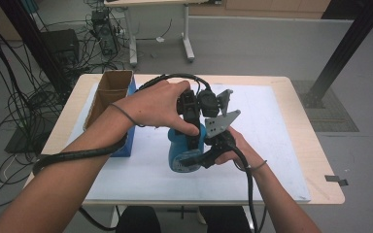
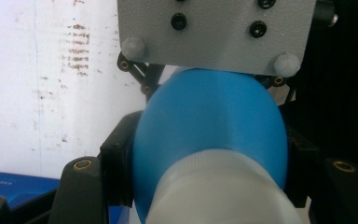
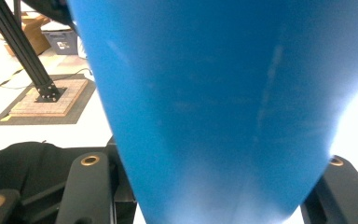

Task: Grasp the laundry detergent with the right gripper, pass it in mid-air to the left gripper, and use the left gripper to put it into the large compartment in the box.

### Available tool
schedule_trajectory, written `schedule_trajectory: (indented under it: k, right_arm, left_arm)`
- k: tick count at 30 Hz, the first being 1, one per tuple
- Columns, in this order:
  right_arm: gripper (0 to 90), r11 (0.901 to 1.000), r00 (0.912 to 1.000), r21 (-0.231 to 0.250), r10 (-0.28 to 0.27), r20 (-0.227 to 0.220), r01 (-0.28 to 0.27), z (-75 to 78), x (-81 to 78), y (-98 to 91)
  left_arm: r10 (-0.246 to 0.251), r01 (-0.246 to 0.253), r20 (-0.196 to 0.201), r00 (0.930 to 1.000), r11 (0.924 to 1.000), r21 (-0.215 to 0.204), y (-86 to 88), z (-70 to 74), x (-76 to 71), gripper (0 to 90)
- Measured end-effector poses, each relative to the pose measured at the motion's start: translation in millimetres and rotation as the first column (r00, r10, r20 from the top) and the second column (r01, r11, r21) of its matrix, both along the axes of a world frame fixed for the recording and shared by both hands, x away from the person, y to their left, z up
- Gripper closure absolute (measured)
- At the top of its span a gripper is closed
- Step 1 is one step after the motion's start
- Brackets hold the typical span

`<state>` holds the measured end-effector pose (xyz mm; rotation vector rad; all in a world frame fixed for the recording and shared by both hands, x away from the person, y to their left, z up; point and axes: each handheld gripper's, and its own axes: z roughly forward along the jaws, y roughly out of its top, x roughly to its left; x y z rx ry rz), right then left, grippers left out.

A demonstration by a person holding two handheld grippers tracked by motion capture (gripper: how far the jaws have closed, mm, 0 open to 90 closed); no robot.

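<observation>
Gripping blue bottle (image 1: 180, 154) together: left tongs (image 1: 190, 127) from above, right tongs (image 1: 209, 156) seemingly sideways.

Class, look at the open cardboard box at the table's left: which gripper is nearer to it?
Left. The left gripper clamps the blue bottle from above, closer to the box; the right gripper grips the bottle's far side.
</observation>
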<state>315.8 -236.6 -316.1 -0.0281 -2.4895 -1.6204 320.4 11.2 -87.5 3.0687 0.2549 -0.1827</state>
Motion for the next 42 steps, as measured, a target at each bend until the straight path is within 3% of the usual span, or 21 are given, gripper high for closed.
schedule_trajectory:
  k: [42]
  right_arm:
    - [40.1, 0.9997, 0.9996, 0.024, -0.003, 0.028, 0.002, 1.4, -2.6, -2.8]
  left_arm:
    - [0.003, -0.003, 0.015, 0.9999, 1.0, -0.009, 0.8, 7.9, -5.6, 37.9]
